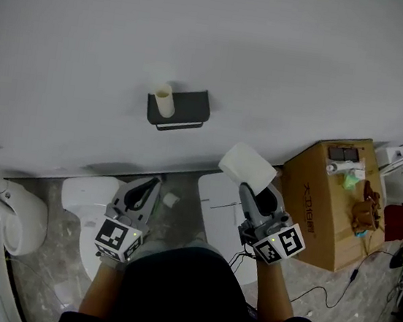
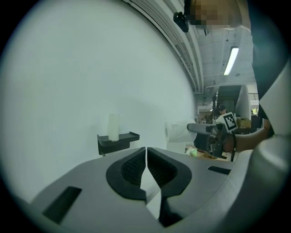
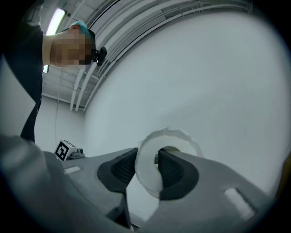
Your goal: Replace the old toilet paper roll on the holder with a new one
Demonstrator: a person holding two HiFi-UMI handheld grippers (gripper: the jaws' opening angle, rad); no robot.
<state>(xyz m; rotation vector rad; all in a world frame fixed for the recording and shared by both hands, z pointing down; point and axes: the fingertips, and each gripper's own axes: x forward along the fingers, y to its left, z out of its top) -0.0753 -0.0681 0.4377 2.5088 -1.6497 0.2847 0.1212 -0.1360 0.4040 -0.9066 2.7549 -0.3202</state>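
Note:
A black holder (image 1: 182, 108) is fixed to the white wall, with a bare cardboard core (image 1: 164, 101) standing upright on its left end; in the left gripper view the holder (image 2: 119, 140) and the core (image 2: 113, 127) are straight ahead. My right gripper (image 1: 250, 191) is shut on a full white toilet paper roll (image 1: 247, 166), one jaw inside its tube and one outside, right of and below the holder. In the right gripper view the roll (image 3: 157, 159) sits between the jaws. My left gripper (image 1: 142, 195) is shut and empty, below the holder.
A cardboard box (image 1: 328, 203) with small items on top stands at the right. White toilet fixtures (image 1: 217, 210) sit along the wall's base below the grippers, and another white fixture (image 1: 17, 217) at the left. Cables (image 1: 331, 291) lie on the floor at the right.

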